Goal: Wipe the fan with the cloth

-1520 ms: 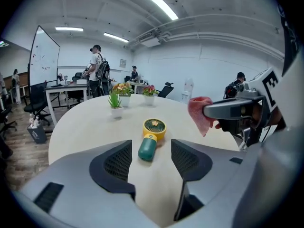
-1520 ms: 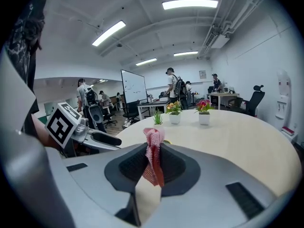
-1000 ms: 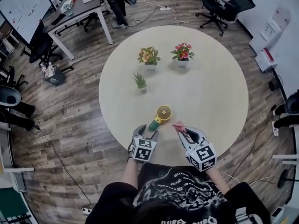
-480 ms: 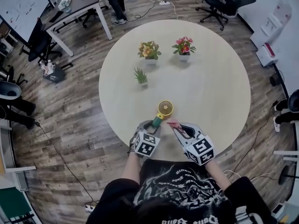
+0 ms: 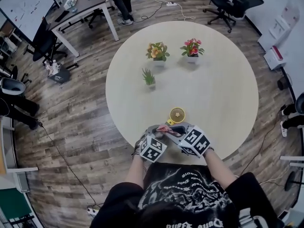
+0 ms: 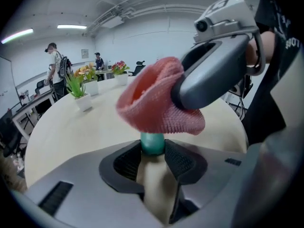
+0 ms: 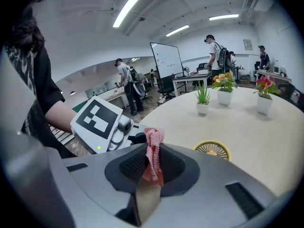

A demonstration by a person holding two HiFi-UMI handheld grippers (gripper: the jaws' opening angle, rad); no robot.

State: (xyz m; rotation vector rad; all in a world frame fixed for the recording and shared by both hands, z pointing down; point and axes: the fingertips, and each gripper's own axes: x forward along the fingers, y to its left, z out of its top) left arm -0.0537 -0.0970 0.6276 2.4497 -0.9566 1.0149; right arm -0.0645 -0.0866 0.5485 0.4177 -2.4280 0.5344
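1. The fan (image 5: pixel 174 117) is at the round table's (image 5: pixel 223 70) near edge, yellow head (image 5: pixel 177 113) far, green handle (image 6: pixel 152 144) running near-left into the left gripper (image 5: pixel 158 129), whose jaws have just been closing and now pinch that handle
2. The right gripper (image 7: pixel 153 161) is clamped on the pink cloth (image 7: pixel 152 148), held over the handle just short of the head
3. We would keep the left grip steady and carry the cloth's loose fold far-right onto the head, hard jaw tips off it
4. In the left gripper view the cloth hides the head; whether the fan rests on the table we cannot tell
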